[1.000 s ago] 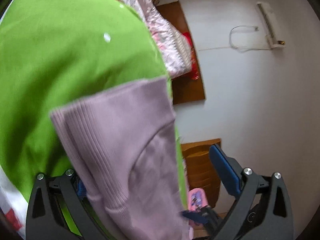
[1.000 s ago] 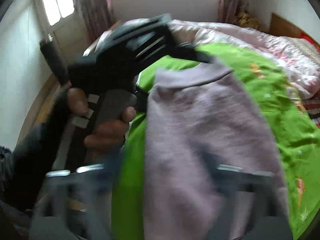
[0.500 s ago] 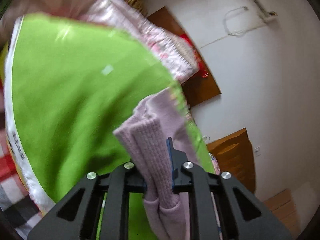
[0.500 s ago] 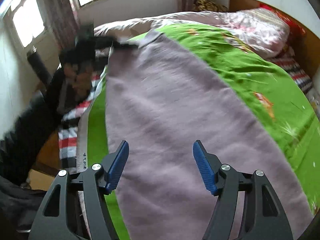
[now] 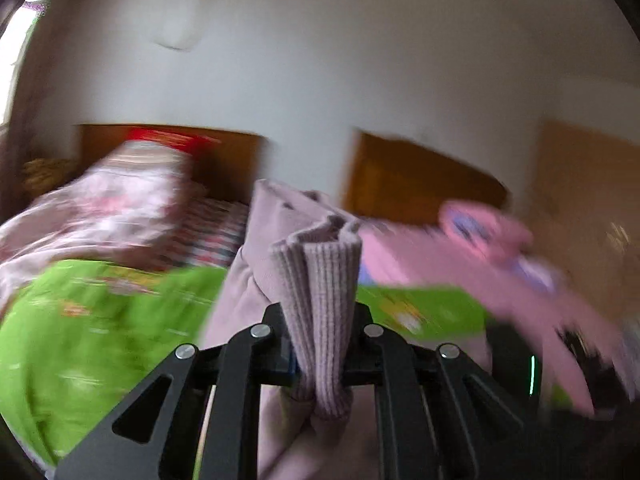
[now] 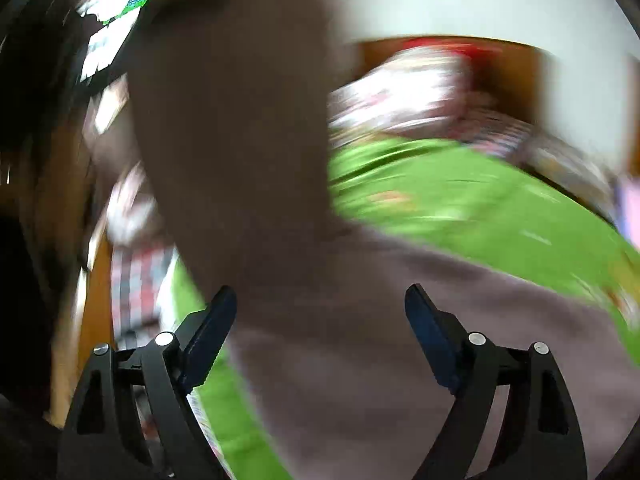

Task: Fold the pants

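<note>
**Left gripper pinches the ribbed cuff while the right stands spread over the cloth**

The left gripper point(image 5: 320, 354), a black two-finger tool, has its jaws pressed together on the ribbed cuff point(image 5: 320, 280) of the mauve knitted pants point(image 5: 272, 240). The cuff is bunched into folds between the fingers and stands up above them, while the rest of the cloth hangs down behind and below the tool. Beyond it lies the bright green blanket point(image 5: 100, 320) spread over the bed, with a pink flowered quilt point(image 5: 120, 208) heaped at the far end against a brown wooden headboard point(image 5: 228, 160). To the right of the cuff a pink object point(image 5: 488, 236) is too blurred to tell what it is.

In the right wrist view, the right gripper point(image 6: 320, 336) has its jaws spread wide, the blue-padded fingertips point(image 6: 208, 340) well apart and closed on nothing. The mauve knitted pants point(image 6: 360, 340) fill the space between and beyond the fingers; one part lies across the green blanket point(image 6: 460, 200), and another rises as a dark, blurred sheet point(image 6: 240, 120) in the left half of the view. Whether the pads touch the cloth cannot be told. A checked red and white cloth point(image 6: 132, 280) shows at the left edge of the bed. Both views are heavily smeared
</note>
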`<control>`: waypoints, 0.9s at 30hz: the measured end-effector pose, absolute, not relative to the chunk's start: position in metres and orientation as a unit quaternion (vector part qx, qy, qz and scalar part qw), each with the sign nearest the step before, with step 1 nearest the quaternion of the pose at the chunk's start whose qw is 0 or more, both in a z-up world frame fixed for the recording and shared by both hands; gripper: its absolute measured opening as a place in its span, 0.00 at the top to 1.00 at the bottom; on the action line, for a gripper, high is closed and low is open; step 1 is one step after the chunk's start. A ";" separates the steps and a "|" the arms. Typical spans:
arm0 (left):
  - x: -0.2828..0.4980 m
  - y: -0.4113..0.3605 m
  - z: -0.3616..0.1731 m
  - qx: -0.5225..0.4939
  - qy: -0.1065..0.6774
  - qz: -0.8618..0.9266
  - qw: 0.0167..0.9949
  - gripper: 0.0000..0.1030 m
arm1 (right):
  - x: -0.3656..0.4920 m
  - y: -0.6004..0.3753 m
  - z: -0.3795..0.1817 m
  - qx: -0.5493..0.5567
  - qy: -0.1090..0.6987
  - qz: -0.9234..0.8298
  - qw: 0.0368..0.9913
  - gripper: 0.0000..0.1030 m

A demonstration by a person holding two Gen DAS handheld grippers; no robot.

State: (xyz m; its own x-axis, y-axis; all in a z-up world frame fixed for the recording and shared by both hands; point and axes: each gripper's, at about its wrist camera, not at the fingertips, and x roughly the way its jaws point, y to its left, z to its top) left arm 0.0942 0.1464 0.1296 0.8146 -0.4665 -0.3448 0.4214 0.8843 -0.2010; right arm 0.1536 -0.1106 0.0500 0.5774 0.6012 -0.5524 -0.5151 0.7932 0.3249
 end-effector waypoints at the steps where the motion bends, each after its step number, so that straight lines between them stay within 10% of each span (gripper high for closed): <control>1: 0.095 0.115 0.115 -0.043 0.217 -0.269 0.937 0.82 | 0.156 -0.139 0.049 0.094 0.334 0.289 0.892 0.16; 5: 0.103 0.019 0.032 0.006 0.322 -0.358 0.876 0.51 | 0.152 -0.259 0.029 0.204 0.353 0.158 0.899 0.15; 8: 0.098 -0.017 -0.019 0.027 0.388 -0.384 0.837 0.49 | 0.138 -0.288 0.017 0.235 0.365 0.132 0.891 0.15; 15: 0.091 0.100 0.034 -0.137 0.308 -0.330 0.882 0.05 | 0.130 -0.252 -0.014 0.247 0.431 0.230 0.837 0.15; 27: 0.077 0.228 -0.027 -0.234 0.333 -0.115 0.906 0.04 | 0.134 -0.147 -0.025 0.085 0.552 0.298 0.774 0.14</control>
